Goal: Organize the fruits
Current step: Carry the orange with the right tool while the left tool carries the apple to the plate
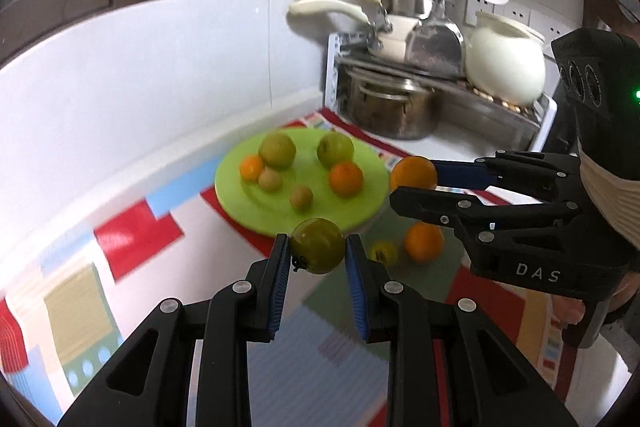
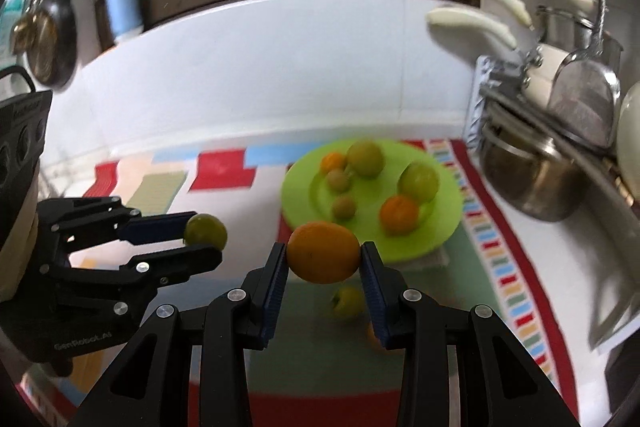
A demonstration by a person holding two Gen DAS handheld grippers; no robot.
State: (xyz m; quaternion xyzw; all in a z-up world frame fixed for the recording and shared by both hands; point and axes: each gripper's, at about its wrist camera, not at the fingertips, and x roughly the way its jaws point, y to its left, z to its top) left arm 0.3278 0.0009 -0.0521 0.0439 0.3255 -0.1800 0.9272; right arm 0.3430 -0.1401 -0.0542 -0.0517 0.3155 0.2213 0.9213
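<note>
My left gripper (image 1: pixel 317 247) is shut on a green fruit (image 1: pixel 316 245) and holds it above the mat, just short of the green plate (image 1: pixel 236 195). My right gripper (image 2: pixel 324 259) is shut on an orange (image 2: pixel 323 251) near the plate's (image 2: pixel 448 227) front edge; it shows in the left wrist view (image 1: pixel 414 183) at the right. The plate carries several green fruits and oranges. A small yellow-green fruit (image 1: pixel 384 253) and another orange (image 1: pixel 424 242) lie on the mat beside the plate.
A colourful patterned mat (image 1: pixel 132 235) covers the counter. A dish rack (image 1: pixel 440 95) with steel pots, white-handled pans and a white pot stands at the back right. A white tiled wall (image 1: pixel 160 75) runs behind. A soap bottle (image 2: pixel 122 3) stands on the ledge.
</note>
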